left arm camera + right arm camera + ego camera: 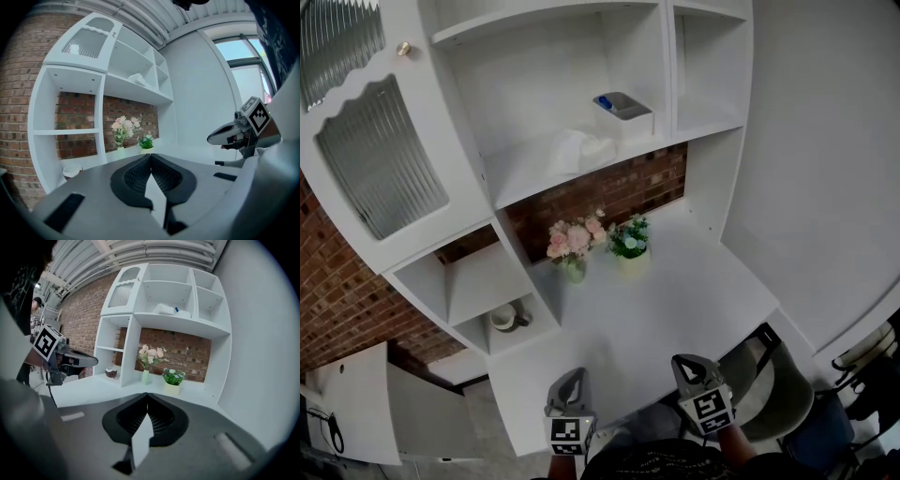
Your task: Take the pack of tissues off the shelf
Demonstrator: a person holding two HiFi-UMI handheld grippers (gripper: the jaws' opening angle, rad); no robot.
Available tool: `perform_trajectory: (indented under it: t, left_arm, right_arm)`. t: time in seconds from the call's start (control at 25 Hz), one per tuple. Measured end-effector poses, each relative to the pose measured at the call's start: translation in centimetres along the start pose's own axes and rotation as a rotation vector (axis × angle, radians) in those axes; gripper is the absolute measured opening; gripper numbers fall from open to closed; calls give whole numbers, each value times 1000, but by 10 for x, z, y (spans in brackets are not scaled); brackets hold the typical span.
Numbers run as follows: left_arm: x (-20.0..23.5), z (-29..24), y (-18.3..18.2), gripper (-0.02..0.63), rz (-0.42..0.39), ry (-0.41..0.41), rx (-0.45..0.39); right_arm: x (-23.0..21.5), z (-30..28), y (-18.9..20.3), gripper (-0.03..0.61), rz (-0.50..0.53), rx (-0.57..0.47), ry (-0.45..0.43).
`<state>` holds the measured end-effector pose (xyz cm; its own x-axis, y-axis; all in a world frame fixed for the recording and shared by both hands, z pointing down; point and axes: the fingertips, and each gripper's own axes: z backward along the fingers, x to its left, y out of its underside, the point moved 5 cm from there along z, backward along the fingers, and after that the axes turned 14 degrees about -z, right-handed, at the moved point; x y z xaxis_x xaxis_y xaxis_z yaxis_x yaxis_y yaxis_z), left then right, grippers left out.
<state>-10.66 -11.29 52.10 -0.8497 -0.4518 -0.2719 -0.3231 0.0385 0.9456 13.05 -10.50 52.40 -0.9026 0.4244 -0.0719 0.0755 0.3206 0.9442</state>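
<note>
L gripper and R gripper are both clenched w/ nothing between the jaws, low at the near edge of a white desk. The pack of tissues lies on the upper shelf, well apart, above the pink flowers. Likely the approach step. Next: raise one gripper, open its jaws, reach to the pack.

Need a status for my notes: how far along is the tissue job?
Done: nothing; the tissues lie on the upper shelf. In hand: nothing; the left gripper and right gripper are both shut and empty, down by the desk's near edge. Left: reach up, open, grip the tissues and lift them off.
</note>
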Motion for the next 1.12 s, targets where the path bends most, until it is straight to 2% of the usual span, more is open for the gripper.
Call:
perform_trajectory:
  t: [0.12, 0.28, 0.4, 0.56, 0.8, 0.92, 1.12]
  left_arm:
    - [10, -13, -1, 9, 33, 1, -20]
    - [22, -22, 0, 9, 9, 21, -4]
    - [30, -31, 0, 9, 29, 28, -19]
    - [38, -41, 7, 9, 1, 47, -18]
    - [57, -55, -1, 8, -38, 57, -47]
    - [62, -57, 2, 9, 1, 74, -38]
    - [64, -57, 6, 8, -23, 85, -36]
  right_arm:
    - [0, -13, -8, 5, 5, 0, 17]
    - [-1, -23, -15, 5, -10, 10, 27]
    - [-7, -32, -25, 5, -50, -3, 38]
    - [-17, -46, -37, 5, -126, -43, 69]
    - [-13, -67, -59, 12, -156, -71, 64]
    - [-10, -76, -78, 73, -178, -101, 35]
    - [-11, -86, -126, 221, -215, -203, -24]
